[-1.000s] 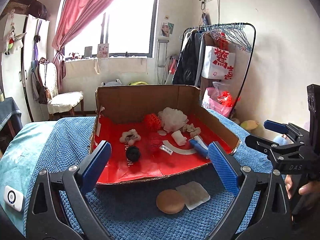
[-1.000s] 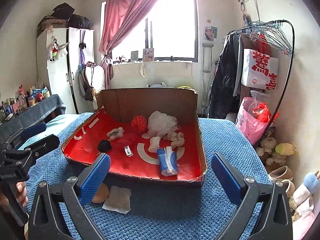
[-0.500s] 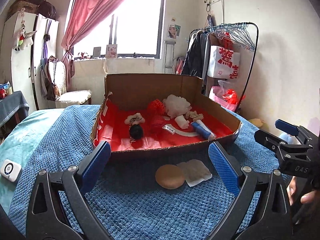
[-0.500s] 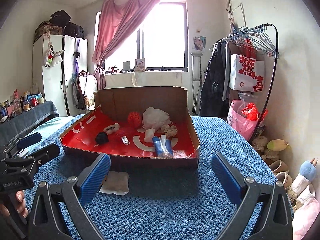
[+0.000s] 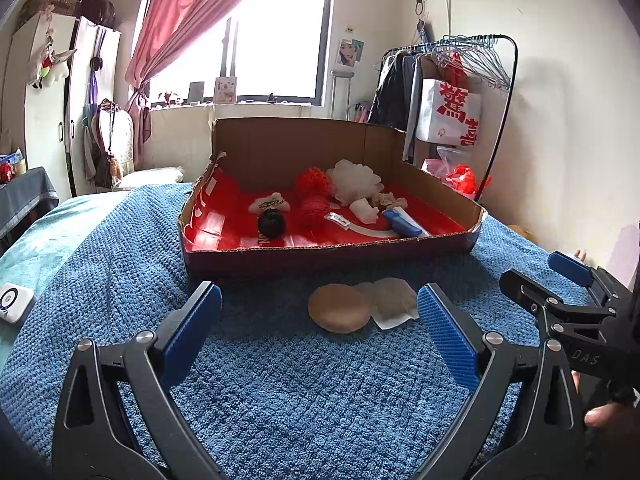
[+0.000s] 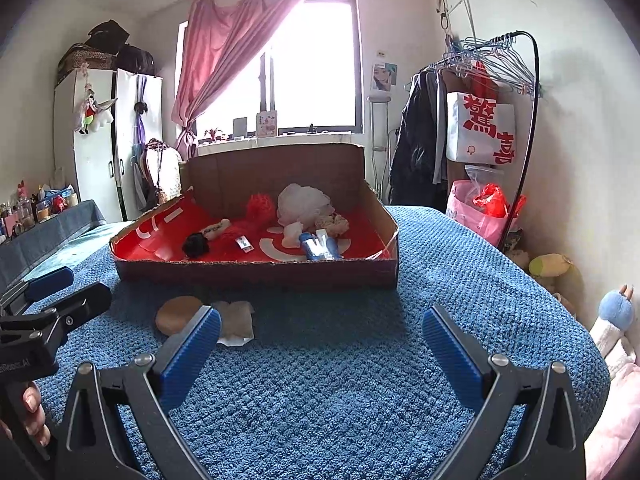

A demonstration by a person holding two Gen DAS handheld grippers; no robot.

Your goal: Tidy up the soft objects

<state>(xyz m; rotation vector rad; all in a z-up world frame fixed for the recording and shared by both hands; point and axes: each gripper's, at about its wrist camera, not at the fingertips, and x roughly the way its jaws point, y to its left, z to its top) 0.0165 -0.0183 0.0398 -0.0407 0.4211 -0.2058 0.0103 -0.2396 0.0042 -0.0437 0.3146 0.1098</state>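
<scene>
The round tan sponge (image 5: 339,313) lies flat on the blue blanket (image 5: 280,392), just beyond and between the left gripper (image 5: 319,332)'s spread, empty fingers (image 5: 448,330), touching a pale pad (image 5: 392,302) on its right. Its long axis runs left-right. The cardboard box (image 5: 320,256) sits beyond. The right gripper (image 6: 321,346) is likewise released, with the sponge to its far left.

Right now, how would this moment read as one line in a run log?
left gripper: open, empty | right gripper: open, empty | round tan sponge and pale cloth: on blue blanket, outside cardboard tray

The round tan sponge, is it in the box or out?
Out. The round tan sponge lies on the blue blanket before the cardboard box.
</scene>
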